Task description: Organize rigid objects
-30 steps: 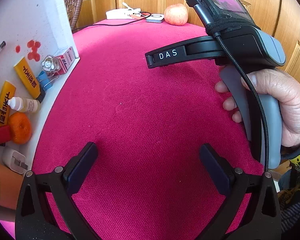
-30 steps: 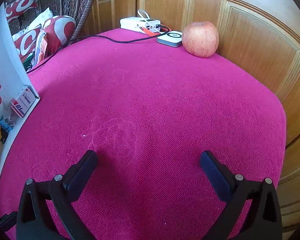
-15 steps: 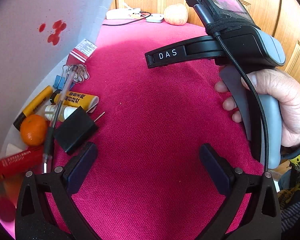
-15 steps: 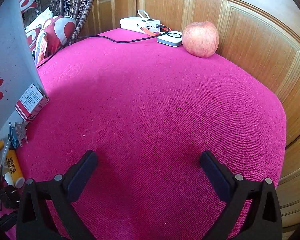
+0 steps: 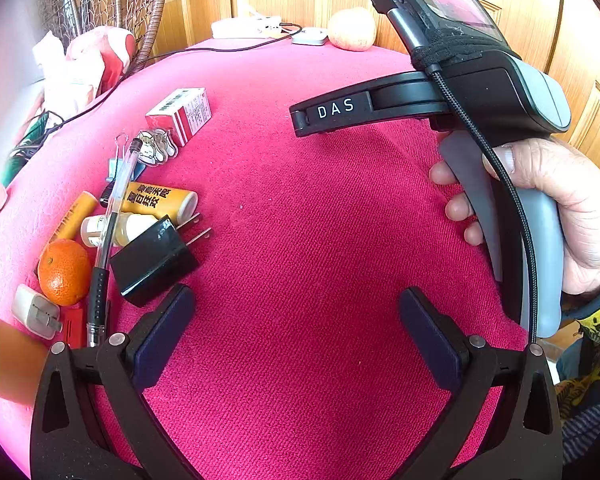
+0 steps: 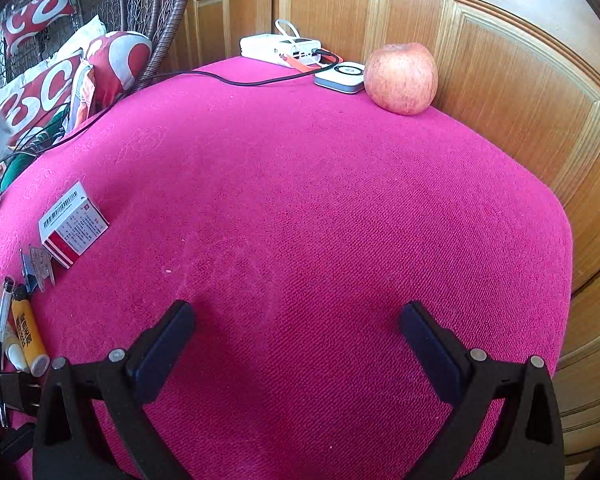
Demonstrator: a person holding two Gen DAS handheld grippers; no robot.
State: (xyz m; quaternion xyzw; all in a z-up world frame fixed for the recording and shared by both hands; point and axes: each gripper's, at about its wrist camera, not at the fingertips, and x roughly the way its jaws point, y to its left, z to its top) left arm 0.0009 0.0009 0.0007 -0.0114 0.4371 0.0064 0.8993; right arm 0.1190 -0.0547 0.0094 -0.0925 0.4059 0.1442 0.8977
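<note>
A heap of small items lies on the pink cloth at the left: a red-and-white box, binder clips, a clear pen, a yellow tube, a dropper bottle, a black plug, a tangerine, a white plug and a tape roll. My left gripper is open and empty, its left finger just short of the black plug. My right gripper is open over bare cloth, with the box to its left.
An apple, a white puck and a power bank with a black cable sit at the table's far edge, against wooden doors. A wicker chair with cushions stands at the far left. A hand holds the right gripper's handle.
The white container at the left tipped up and went out of view, leaving its items spilled on the cloth. Neither gripper has moved; both stay open.
</note>
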